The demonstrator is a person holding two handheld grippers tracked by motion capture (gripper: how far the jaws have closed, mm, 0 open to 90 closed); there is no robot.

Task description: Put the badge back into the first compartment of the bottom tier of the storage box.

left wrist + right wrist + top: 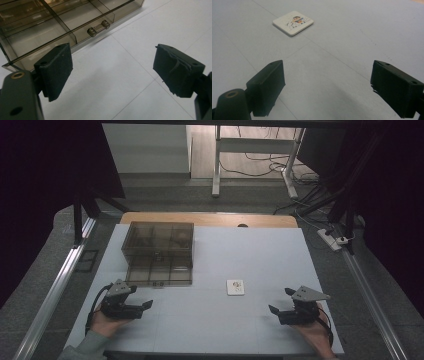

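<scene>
A pale grey-white surface [260,255] lies under dim light, with dark curtains at both sides and, beyond its far wooden edge, a floor with white frame legs and loose cables. In the high view a smoky transparent compartment box [158,252] sits on the left half of the surface toward the far side, its lower drawer pulled out toward the person. A small white square tile [235,287] with a picture on it lies flat near the middle, to the right of the box and apart from it. The left gripper [141,298] rests near the front left edge, held by a hand [102,322] in a grey sleeve, just in front of the drawer; its jaws stand apart with nothing between them. The right gripper [281,301] is held low at the front right, well apart from the tile, its jaws also spread and empty.

In the left gripper view the two black padded jaws are wide apart over bare surface. The drawer's front wall, with a small clear handle [98,28], is near ahead, and divided compartments show behind it.

In the right gripper view the jaws are open and hold nothing. The tile [293,22] lies ahead and to the left, showing a cartoon figure, and it touches neither jaw.
</scene>
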